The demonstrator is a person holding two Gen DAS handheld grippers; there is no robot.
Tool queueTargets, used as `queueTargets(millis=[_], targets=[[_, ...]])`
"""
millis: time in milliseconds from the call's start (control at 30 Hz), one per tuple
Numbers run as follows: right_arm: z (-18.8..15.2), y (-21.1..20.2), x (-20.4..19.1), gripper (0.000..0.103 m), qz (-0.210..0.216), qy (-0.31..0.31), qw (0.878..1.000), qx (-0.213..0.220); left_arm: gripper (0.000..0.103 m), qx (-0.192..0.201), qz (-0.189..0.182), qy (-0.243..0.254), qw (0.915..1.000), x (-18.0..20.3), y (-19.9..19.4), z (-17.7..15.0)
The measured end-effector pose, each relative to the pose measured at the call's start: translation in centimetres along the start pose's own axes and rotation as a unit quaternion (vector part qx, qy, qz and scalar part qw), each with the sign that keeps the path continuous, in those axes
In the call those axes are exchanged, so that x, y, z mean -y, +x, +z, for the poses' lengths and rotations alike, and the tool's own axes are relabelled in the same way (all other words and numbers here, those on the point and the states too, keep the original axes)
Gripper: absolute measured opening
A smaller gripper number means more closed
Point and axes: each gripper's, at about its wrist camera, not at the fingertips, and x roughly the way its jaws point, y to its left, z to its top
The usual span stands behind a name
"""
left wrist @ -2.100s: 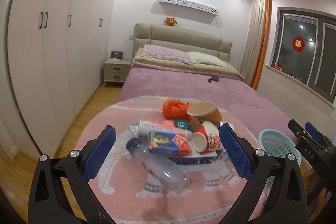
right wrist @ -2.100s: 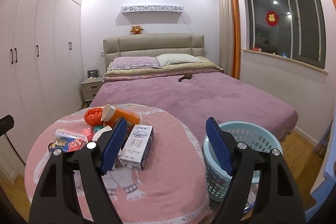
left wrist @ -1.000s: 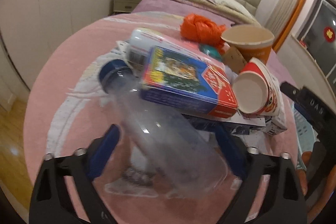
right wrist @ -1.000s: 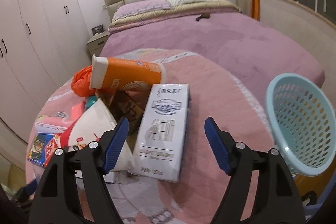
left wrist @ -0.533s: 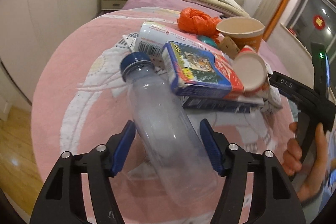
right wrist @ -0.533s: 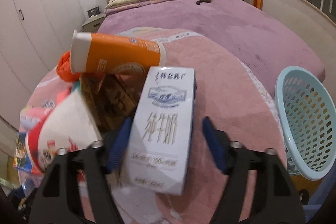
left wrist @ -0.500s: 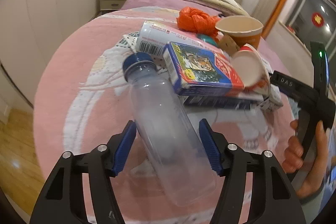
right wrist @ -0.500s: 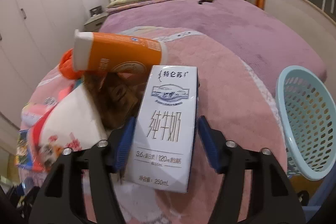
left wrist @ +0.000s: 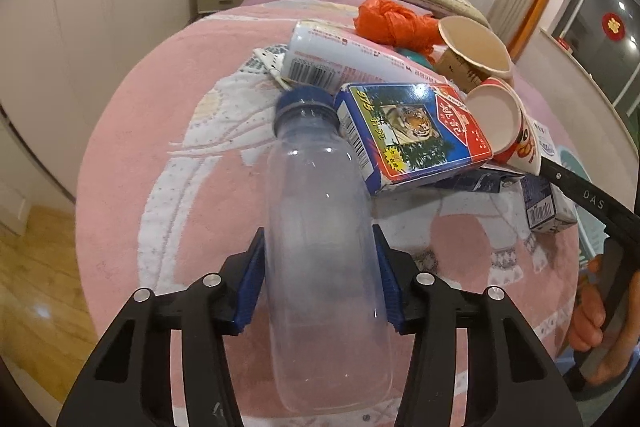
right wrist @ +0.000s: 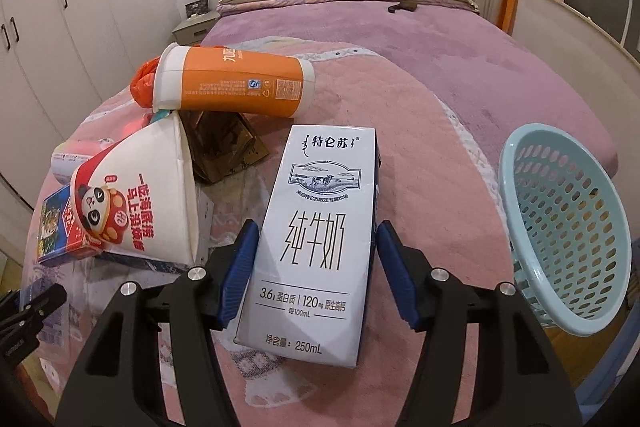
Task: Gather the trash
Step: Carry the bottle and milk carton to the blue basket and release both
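Observation:
A clear plastic bottle (left wrist: pixel 320 227) with a blue cap lies on the round pink table (left wrist: pixel 160 147). My left gripper (left wrist: pixel 320 259) is shut on the bottle's body, blue pads against both sides. A white milk carton (right wrist: pixel 320 239) lies on the same table in the right wrist view. My right gripper (right wrist: pixel 316 255) is shut on the carton, pads pressing its two long sides. A light blue mesh basket (right wrist: pixel 568 227) stands just right of the table's edge. The right gripper's body also shows in the left wrist view (left wrist: pixel 592 203), held by a hand.
More trash is piled mid-table: a blue and red box (left wrist: pixel 412 131), a white tube (left wrist: pixel 344 59), an orange bag (left wrist: pixel 392 23), an orange cup (right wrist: pixel 236 83), a red and white paper cup (right wrist: pixel 136 203), brown cardboard (right wrist: pixel 224 147). A purple bed (right wrist: pixel 440 39) lies behind.
Both grippers have closed further: the left pads now press the bottle, the right pads now press the milk carton. Both have moved slightly forward over their objects.

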Motion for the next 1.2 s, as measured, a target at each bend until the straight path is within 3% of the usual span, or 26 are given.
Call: queueTargets(millis=[133, 300, 567, 733, 967, 1200], targets=[[-0.2, -1.6, 0.0, 0.054, -0.003, -0.014, 1.000, 0.026, 0.046, 0.037, -0.013, -0.010, 0.9992, -0.7, -2.8, -0.5], [-0.3, -4.4, 1.2, 0.054, 0.029, 0.004, 0.998, 0.058, 0.046, 0.092, -0.029, -0.003, 0.9953, 0.1, -6.3, 0.2], [0.5, -7.1, 4.1, 0.054, 0.023, 0.027, 0.995, 0.094, 0.046, 0.118, -0.067, 0.062, 0.9888, 5.9, -7.0, 2.3], [0.8, -8.3, 7.4, 0.054, 0.002, 0.057, 0.992, 0.112, 0.046, 0.129, -0.106, 0.115, 0.9792, 12.1, -6.0, 3.9], [1.1, -8.3, 14.9, 0.054, -0.045, 0.120, 0.984, 0.122, 0.046, 0.103, -0.182, 0.167, 0.9635, 21.8, -2.1, 6.1], [0.2, -5.8, 22.4, 0.054, -0.086, 0.198, 0.973, 0.087, 0.046, 0.035, -0.245, 0.206, 0.9468, 31.7, 3.9, 6.5]])
